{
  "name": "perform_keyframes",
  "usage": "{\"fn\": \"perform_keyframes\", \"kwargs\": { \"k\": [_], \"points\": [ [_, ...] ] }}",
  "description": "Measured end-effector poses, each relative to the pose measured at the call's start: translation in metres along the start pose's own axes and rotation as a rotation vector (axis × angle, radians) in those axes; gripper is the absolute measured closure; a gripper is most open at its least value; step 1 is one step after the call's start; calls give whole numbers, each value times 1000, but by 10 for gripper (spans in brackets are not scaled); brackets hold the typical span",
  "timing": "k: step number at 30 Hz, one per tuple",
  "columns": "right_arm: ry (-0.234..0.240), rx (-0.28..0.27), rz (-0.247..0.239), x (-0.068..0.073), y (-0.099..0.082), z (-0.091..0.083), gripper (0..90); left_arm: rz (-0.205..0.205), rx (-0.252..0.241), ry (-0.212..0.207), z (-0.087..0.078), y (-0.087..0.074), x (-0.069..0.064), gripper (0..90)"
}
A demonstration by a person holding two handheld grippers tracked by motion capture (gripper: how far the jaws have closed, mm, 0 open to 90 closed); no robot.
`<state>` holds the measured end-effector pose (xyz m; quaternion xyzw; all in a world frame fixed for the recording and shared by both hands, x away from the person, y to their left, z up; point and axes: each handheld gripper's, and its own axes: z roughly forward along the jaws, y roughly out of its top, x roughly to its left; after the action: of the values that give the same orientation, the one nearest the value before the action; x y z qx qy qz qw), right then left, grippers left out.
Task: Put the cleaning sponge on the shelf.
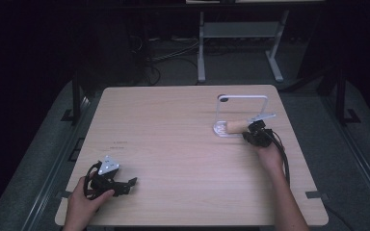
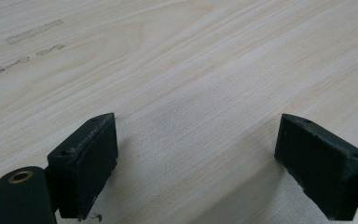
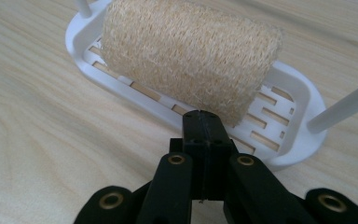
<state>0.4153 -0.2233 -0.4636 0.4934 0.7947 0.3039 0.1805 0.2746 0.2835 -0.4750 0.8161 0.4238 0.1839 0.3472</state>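
Observation:
A tan loofah sponge [image 3: 191,51] lies lengthwise in a white slotted dish [image 3: 298,151] on the right half of the table. In the high view the loofah [image 1: 235,127] rests on this dish [image 1: 218,131] under a white wire arch [image 1: 243,97]. My right gripper [image 3: 200,116] is shut, its jaws pressed flat together with nothing between them, and its tip sits right at the loofah's near end. From above, the right gripper [image 1: 251,132] is just right of the sponge. My left gripper [image 2: 196,163] rests open over bare wood near the front left [image 1: 132,183].
The light wooden table [image 1: 173,144] has faint marks [image 1: 119,144] at its left centre. Metal desk legs [image 1: 201,48] and cables stand on the dark floor beyond the far edge. A thin white post [image 3: 340,109] of the dish rises beside my right jaws.

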Motion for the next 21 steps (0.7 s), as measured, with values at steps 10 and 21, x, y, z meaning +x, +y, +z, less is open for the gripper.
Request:
{"fn": "perform_keyframes", "kwargs": {
  "k": [10,21],
  "points": [
    [26,-7,-6,5,-3,-8,843,0,1,0,0,0,0,126],
    [36,-10,5,8,-8,-14,593,1,1,0,0,0,0,126]
  ]
}}
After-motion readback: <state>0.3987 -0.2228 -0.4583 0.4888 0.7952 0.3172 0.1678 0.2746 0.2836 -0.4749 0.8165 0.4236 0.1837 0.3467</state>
